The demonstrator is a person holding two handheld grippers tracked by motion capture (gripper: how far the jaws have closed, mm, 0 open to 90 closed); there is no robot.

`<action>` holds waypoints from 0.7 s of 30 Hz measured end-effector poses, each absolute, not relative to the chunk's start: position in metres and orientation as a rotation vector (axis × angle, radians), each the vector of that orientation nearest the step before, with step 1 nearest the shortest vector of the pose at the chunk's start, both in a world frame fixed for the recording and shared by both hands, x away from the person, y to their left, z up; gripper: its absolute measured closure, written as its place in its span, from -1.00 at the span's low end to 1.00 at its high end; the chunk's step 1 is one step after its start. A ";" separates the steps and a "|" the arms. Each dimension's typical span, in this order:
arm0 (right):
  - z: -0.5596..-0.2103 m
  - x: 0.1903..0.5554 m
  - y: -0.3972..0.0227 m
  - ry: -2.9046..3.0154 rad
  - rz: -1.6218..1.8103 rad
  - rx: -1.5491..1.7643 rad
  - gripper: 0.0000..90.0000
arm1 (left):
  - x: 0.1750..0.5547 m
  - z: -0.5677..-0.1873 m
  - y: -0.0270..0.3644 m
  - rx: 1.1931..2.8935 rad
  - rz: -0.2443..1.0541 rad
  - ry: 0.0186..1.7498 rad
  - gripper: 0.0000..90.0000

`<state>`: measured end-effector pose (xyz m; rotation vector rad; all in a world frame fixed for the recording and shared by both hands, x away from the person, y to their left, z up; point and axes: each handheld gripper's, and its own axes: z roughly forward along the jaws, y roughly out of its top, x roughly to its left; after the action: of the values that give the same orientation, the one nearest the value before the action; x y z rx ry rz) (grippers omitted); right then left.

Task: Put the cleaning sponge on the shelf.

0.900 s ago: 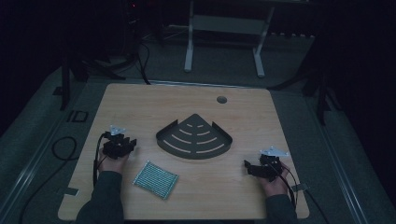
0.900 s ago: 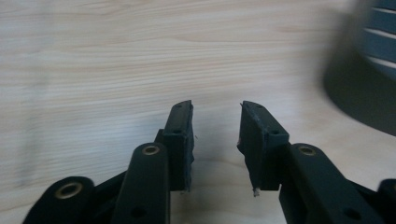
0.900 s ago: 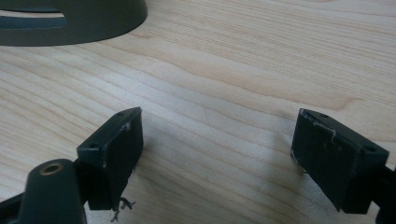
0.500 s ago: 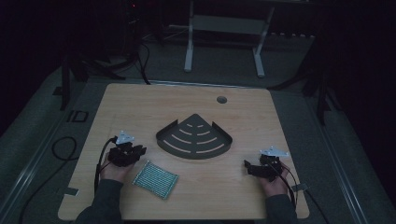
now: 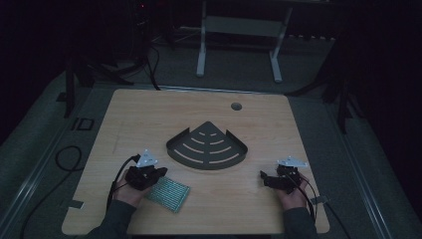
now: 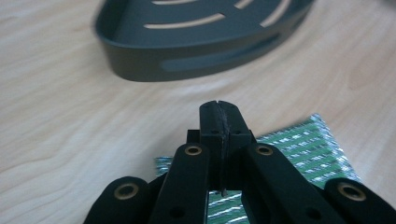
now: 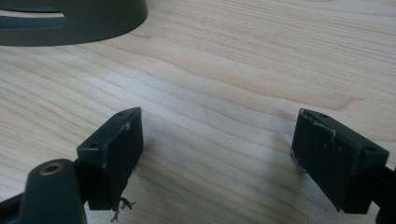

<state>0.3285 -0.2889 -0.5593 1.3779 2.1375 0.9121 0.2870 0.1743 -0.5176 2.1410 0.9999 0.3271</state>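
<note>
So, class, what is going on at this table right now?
A person holds a gripper in each hand at a wooden table. The left gripper, jaws shut with nothing between them, sits over the near corner of a green mesh pad. The right gripper rests open on bare wood. A dark corner-shaped tray lies between them, untouched.

Count on the table [image 5: 149, 114]: 1 dark fan-shaped slotted tray [image 5: 207, 147] at centre, 1 green patterned pad [image 5: 169, 192] at 7 o'clock from it, 1 round hole [image 5: 236, 106] in the tabletop at 1 o'clock. 2 handheld grippers: left gripper [image 5: 158, 172] at 8 o'clock, right gripper [image 5: 263, 178] at 4 o'clock. 2 hands, one per gripper.
</note>
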 end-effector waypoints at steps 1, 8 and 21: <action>-0.559 0.329 -0.289 2.138 0.912 1.378 -0.64 | 0.287 -0.518 0.172 2.150 0.318 0.990 1.00; -0.559 0.329 -0.289 2.138 0.913 1.378 -0.64 | 0.282 -0.527 0.158 2.224 0.262 0.926 1.00; -0.559 0.329 -0.289 2.138 0.913 1.378 -0.64 | 0.291 -0.532 0.168 2.243 0.310 1.026 1.00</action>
<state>0.3285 -0.2889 -0.5593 1.3778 2.1378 0.9129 0.2912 0.1675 -0.5325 2.2428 1.0262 0.3097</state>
